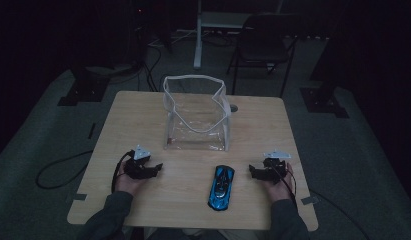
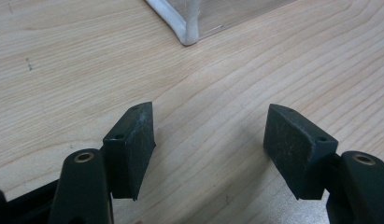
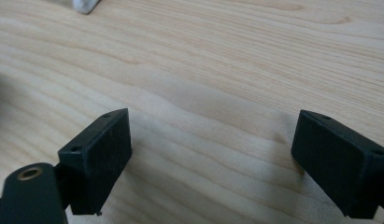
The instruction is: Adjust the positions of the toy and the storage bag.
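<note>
Blue toy car (image 1: 221, 187) lies lengthwise, pointing toward the clear bag (image 1: 195, 112).

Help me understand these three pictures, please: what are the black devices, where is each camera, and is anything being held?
A person sits at a wooden table and holds a hand-operated two-jaw clamp in each hand: the left gripper and the right gripper. The high view looks down from above the person's side. The other two pictures come from small cameras riding on each gripper, looking along its black pads toward the tabletop. On the table stand a clear bag with white trim, open at the top, and nearer the person a blue toy car, lying beside the right gripper. Both grippers have their jaws open with bare wood between them, so nothing is held.
</note>
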Action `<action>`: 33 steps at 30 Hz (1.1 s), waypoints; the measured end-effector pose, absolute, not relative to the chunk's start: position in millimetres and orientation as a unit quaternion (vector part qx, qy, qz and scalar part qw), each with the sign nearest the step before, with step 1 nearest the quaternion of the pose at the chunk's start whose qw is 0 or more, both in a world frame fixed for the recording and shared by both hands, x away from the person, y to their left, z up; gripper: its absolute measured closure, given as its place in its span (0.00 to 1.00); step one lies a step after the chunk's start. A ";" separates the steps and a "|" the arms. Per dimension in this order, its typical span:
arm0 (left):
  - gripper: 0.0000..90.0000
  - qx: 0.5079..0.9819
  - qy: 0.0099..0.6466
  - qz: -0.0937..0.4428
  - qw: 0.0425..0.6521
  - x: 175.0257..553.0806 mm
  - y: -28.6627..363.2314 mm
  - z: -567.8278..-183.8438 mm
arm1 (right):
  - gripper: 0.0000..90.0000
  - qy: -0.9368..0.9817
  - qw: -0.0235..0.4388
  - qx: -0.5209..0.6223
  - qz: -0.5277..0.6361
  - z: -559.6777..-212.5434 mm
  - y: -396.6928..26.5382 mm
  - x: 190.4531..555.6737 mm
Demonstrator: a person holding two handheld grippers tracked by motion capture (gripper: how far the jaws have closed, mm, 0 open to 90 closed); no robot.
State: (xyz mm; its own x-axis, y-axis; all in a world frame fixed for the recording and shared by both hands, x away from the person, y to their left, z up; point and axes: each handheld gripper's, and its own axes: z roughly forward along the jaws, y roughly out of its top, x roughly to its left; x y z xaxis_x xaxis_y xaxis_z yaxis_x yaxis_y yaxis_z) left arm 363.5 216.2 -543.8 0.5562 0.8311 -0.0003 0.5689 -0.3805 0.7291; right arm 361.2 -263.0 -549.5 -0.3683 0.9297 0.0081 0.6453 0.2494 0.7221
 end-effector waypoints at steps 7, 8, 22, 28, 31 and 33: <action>0.38 0.810 0.432 0.182 0.352 361.4 215.1 -543.3 | 0.13 0.758 0.219 0.520 0.326 -549.5 -263.6 359.5; 0.38 0.811 0.431 0.180 0.352 361.3 214.4 -543.1 | 0.15 0.758 0.220 0.521 0.326 -549.4 -263.8 358.7; 0.38 0.820 0.415 0.159 0.361 357.9 202.8 -540.1 | 0.25 0.760 0.220 0.528 0.308 -543.6 -255.1 345.0; 0.38 0.824 0.397 0.148 0.376 354.6 190.1 -537.2 | 0.25 0.764 0.219 0.522 0.311 -540.6 -251.0 335.2; 0.38 0.827 0.388 0.146 0.381 352.8 183.4 -535.6 | 0.25 0.766 0.218 0.519 0.311 -539.2 -248.9 331.1; 0.38 0.828 0.381 0.147 0.383 352.6 179.8 -534.6 | 0.24 0.768 0.223 0.513 0.311 -538.4 -246.4 328.0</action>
State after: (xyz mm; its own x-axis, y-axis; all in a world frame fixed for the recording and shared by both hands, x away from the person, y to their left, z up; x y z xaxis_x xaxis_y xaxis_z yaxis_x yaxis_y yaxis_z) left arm 352.6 179.8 -534.6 0.6659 0.7445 -0.0492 0.5194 -0.4153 0.7468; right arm 328.0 -246.4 -538.4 -0.3744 0.9269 -0.0239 0.6490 0.2804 0.7072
